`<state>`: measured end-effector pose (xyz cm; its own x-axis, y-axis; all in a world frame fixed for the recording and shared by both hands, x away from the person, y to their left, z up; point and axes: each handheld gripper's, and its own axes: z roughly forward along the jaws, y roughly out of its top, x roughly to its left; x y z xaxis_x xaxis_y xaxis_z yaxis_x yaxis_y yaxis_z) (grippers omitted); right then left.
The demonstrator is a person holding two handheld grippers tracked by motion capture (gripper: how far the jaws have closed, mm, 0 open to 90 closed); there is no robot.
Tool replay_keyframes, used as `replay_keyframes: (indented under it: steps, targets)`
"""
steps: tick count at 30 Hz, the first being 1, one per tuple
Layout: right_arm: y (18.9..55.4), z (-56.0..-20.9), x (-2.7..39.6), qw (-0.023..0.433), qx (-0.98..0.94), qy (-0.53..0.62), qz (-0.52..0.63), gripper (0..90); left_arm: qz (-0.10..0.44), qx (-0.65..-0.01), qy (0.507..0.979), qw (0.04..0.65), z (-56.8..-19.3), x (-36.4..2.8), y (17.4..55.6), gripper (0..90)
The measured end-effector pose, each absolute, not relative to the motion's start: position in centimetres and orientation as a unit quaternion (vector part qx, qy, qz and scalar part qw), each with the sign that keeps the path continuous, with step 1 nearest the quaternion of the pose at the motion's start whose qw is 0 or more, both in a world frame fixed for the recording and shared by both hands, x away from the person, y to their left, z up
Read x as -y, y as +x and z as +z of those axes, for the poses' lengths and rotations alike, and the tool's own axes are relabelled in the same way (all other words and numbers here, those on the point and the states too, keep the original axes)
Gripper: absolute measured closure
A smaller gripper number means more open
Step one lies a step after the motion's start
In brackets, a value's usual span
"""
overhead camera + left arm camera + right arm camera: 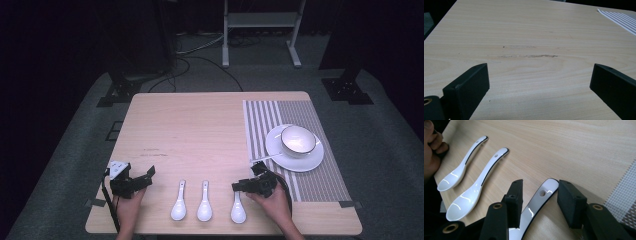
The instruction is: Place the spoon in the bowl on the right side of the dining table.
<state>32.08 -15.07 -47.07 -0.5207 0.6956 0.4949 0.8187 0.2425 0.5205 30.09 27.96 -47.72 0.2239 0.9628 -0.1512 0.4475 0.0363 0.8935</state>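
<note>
Three white ceramic spoons with dark-edged handles lie side by side near the table's front edge: left spoon (pixel 178 202) (pixel 461 168), middle spoon (pixel 204 202) (pixel 477 186), right spoon (pixel 238 207) (pixel 541 195). My right gripper (pixel 240 186) (pixel 540 195) is low over the right spoon, open, with one jaw on each side of its handle and a small gap showing. My left gripper (pixel 146 176) (pixel 537 82) stands open over bare wood, left of the spoons, with nothing between its jaws.
A striped placemat (pixel 320 180) (pixel 621 20) (pixel 624 195) covers the table's right side. On it stands a white saucer (pixel 300 162) with a white bowl (pixel 298 140) and a thin utensil (pixel 264 158) resting on its rim. Bare wooden table (pixel 195 130) spreads across the middle and the left.
</note>
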Motion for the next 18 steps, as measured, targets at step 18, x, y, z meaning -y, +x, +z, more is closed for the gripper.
replay_keyframes:
  steps: [18]
  targets:
    - [32.5,-46.2,13.2,0.03,0.82,-0.472,-0.321,72.4,0.282,-0.558,0.632,0.458,-47.7,-28.0,30.1,1.2]
